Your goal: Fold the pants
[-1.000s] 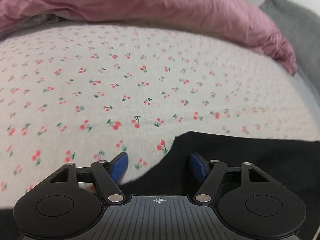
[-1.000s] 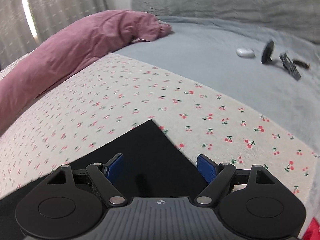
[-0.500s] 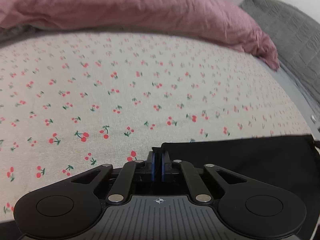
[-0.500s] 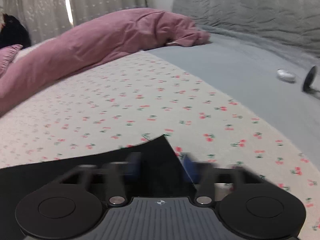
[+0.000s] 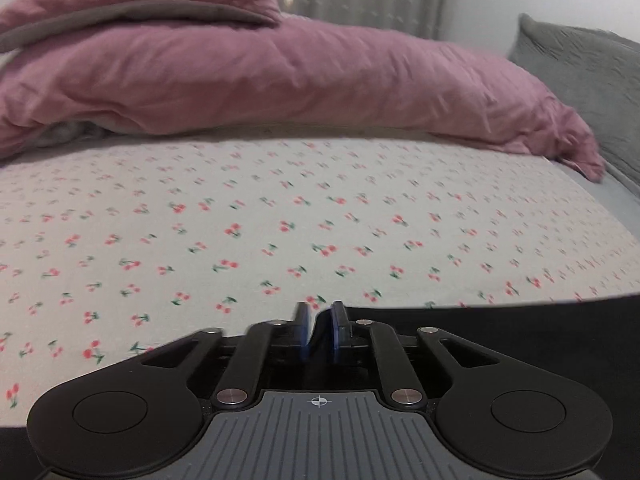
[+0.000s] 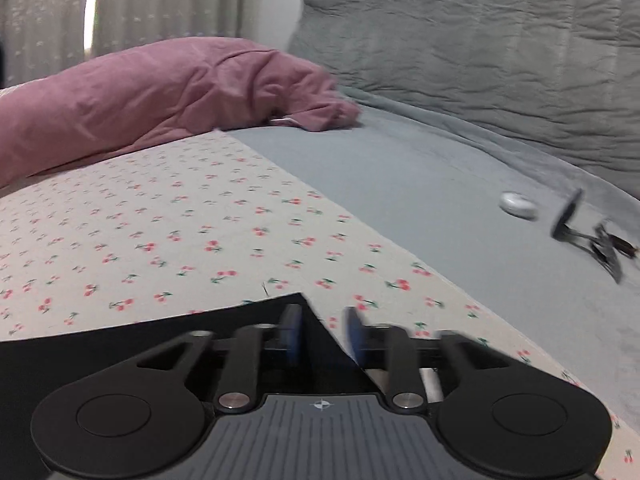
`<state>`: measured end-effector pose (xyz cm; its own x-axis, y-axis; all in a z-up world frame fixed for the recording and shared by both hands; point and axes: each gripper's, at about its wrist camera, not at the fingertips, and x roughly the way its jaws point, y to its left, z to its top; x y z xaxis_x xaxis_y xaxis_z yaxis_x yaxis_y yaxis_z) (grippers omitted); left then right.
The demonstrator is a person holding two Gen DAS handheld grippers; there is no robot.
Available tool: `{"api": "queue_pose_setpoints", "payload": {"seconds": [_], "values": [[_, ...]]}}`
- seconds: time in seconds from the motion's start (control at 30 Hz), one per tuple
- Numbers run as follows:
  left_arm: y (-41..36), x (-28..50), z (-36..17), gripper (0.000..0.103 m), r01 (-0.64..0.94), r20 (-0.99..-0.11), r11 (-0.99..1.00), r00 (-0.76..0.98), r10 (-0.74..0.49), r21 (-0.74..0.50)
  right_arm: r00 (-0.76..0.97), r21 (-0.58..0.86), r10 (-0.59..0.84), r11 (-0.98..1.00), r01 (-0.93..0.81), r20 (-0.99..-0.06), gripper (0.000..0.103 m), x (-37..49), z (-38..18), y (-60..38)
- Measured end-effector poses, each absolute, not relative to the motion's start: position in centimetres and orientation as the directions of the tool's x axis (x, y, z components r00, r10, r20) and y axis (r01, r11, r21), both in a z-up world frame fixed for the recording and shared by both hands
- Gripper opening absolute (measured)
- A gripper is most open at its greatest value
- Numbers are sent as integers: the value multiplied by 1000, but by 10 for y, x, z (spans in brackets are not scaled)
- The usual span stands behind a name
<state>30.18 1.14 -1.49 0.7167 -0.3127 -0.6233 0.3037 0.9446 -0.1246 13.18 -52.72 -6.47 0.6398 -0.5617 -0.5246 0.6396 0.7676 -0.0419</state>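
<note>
The black pants lie on a cherry-print sheet. My left gripper is shut on the left corner of the pants' edge, which runs off to the right. In the right wrist view the pants end in a pointed corner. My right gripper has its blue pads closed in around that corner with a small gap left, and the frame is blurred.
A pink duvet is heaped along the far side of the sheet. A grey bedspread and grey pillow lie to the right. A small white case and a black stand rest on the bedspread.
Both grippers closed from wide open onto the pants' two corners. Both views now tilt up, showing more of the duvet, pillow and curtain.
</note>
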Motion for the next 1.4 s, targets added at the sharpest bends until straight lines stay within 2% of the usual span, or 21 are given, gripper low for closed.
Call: {"api": "queue_pose_setpoints", "payload": {"seconds": [0.03, 0.1, 0.17, 0.23, 0.5, 0.6, 0.67, 0.7, 0.77, 0.9, 1.07, 1.2, 1.3, 1.4], "values": [[11, 295, -11, 45, 304, -598, 945, 738, -312, -119, 651, -23, -559, 767, 641, -513, 45, 126, -60, -527], [14, 275, 1, 66, 319, -555, 945, 773, -307, -78, 682, 12, -547, 776, 631, -485, 54, 115, -44, -523], [6, 258, 12, 66, 351, -542, 936, 782, -310, -29, 712, 28, -521, 797, 603, -471, 68, 107, -29, -509], [-2, 242, 19, 72, 406, -542, 914, 764, -350, -17, 749, 42, -466, 836, 546, -470, 71, 106, -22, -489], [-59, 209, 3, 75, 550, -591, 833, 654, -473, -58, 824, 109, -12, 990, 89, -567, 72, 130, -32, -350], [-69, 197, -16, 75, 576, -640, 817, 619, -454, -23, 788, 93, 116, 993, -75, -604, 72, 131, -46, -302], [-60, 182, -24, 78, 588, -643, 809, 621, -449, 4, 756, 53, 135, 990, -132, -641, 73, 128, -59, -285], [-53, 173, -25, 83, 594, -637, 805, 626, -450, 15, 756, 14, 126, 988, -152, -642, 76, 123, -63, -279], [-35, 155, -24, 84, 605, -643, 796, 618, -452, 22, 771, -44, 129, 979, -199, -624, 78, 108, -65, -275], [7, 117, -22, 86, 658, -663, 751, 582, -471, 45, 739, -11, 182, 969, -248, -649, 85, 91, -61, -299], [59, 89, -16, 87, 729, -717, 684, 472, -513, -9, 664, -50, 230, 926, -375, -711, 93, 62, -62, -319], [91, 77, -6, 87, 781, -757, 620, 361, -545, -74, 604, -34, 251, 907, -419, -757, 92, 45, -55, -327], [112, 79, 4, 87, 742, -713, 667, 434, -550, -64, 633, -36, 226, 927, -373, -741, 92, 39, -49, -322], [127, 106, 13, 87, 634, -670, 772, 552, -496, -49, 667, -22, 237, 935, -355, -707, 92, 46, -43, -306]]}}
